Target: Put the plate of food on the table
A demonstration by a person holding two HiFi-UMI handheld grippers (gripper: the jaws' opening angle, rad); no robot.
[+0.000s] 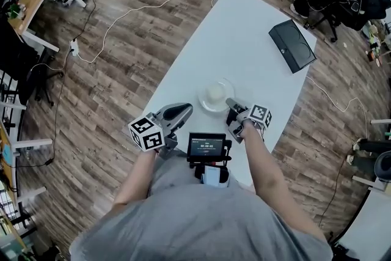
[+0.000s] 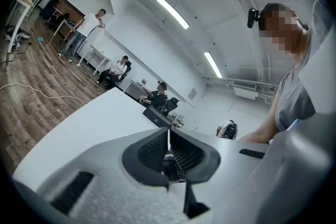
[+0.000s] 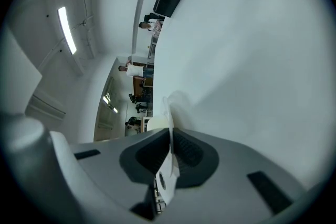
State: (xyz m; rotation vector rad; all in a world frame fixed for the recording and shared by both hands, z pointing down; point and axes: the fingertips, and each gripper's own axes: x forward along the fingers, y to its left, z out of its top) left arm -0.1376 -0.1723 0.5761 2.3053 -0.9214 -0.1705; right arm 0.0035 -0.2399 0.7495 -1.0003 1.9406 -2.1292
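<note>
The right tongs (image 3: 170, 136) pinch the plate (image 1: 206, 106) by its rim, so it reaches ahead of their tips, low over the table (image 1: 244, 40) (food (image 1: 215, 93) centred). Best lowered level and gently. The left tongs (image 2: 169, 145) are closed and empty.

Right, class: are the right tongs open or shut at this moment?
Shut on the plate. In the right gripper view the right tongs pinch its thin rim edge-on, with no gap showing.
</note>
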